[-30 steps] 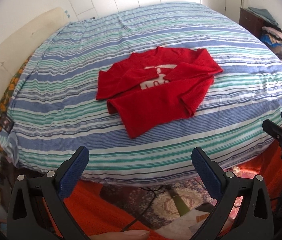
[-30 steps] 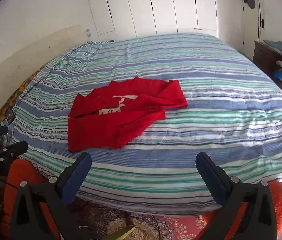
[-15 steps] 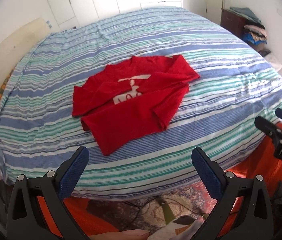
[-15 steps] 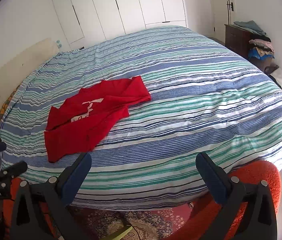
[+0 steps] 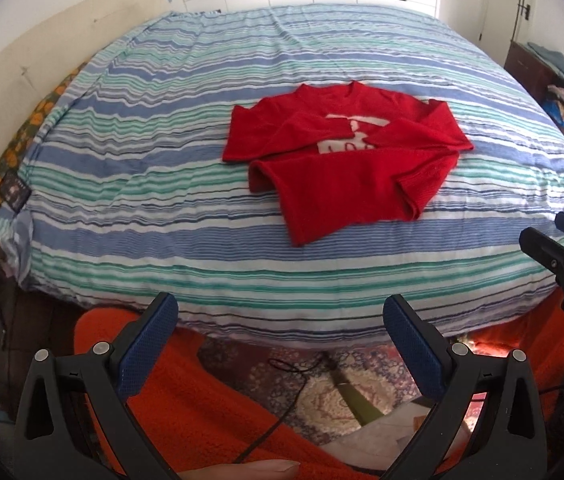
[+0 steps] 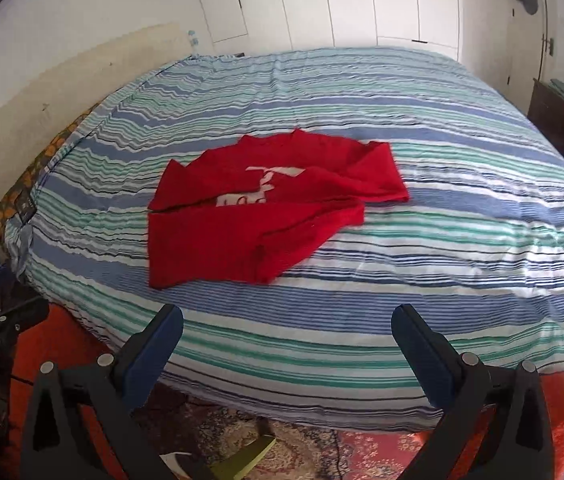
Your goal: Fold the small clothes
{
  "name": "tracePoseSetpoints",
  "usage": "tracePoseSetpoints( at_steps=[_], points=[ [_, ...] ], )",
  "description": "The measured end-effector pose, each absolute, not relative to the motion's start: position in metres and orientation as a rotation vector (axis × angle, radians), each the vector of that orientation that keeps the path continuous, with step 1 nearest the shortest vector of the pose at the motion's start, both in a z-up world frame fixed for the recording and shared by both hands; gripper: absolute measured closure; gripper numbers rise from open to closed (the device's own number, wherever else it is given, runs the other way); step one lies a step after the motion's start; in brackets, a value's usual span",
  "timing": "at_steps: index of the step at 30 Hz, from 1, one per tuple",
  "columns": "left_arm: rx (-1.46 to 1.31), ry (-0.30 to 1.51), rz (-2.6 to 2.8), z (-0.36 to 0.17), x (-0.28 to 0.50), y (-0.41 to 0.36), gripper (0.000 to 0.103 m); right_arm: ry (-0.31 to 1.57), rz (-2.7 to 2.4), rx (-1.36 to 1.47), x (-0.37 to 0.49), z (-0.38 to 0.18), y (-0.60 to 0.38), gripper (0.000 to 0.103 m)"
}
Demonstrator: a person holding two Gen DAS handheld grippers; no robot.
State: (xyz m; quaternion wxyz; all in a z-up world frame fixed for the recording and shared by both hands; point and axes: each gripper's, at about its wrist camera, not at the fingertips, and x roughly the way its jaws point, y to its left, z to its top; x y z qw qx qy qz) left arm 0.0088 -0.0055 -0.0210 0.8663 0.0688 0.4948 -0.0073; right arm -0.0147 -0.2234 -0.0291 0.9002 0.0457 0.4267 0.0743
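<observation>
Change, left wrist view: half a second ago the red sweater [image 5: 346, 164] sat left of frame centre; it now sits right of centre, upper middle. The dresser at the right edge has slid closer to the frame corner.
Change, right wrist view: the red sweater [image 6: 270, 208] was at the left, mid-height; it now lies close to frame centre, so the camera has swung toward it.
Sweater location: flat on the striped duvet [image 5: 162, 184], well apart from both grippers, near the middle of the bed.
Sweater state: partly folded; both sleeves crossed over the chest, the white print [image 5: 356, 134] partly covered.
Sweater pointing: neckline toward the top of the frame, hem toward the bottom.
Long axis: in the left wrist view it runs from upper left to lower right; a hem corner points down-left toward the bed edge.
Left gripper [image 5: 280, 322]: fingers spread wide, nothing between the blue pads [image 5: 150, 344], touching nothing; it hangs past the bed edge, above an orange rug [image 5: 210, 412].
Right gripper [image 6: 287, 330]: fingers equally wide apart, empty, over the near edge of the duvet.
Cross view: the right gripper shows at the right edge of the left wrist view.
</observation>
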Motion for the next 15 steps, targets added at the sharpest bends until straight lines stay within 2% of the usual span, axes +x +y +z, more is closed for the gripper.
tracePoseSetpoints(
  at_steps=[4,10,15],
  points=[
    [0.177,1.051,-0.095,-0.031,0.016,-0.025,0.001,0.877,0.130,0.055,-0.024,-0.027,-0.221,0.000],
    [0.244,1.052,-0.165,-0.033,0.042,-0.059,0.001,0.886,0.001,0.183,-0.025,-0.026,-0.262,0.000],
    [0.158,1.045,-0.139,-0.025,0.061,-0.053,0.001,0.902,-0.057,0.182,-0.009,-0.027,-0.284,0.000]
  ],
)
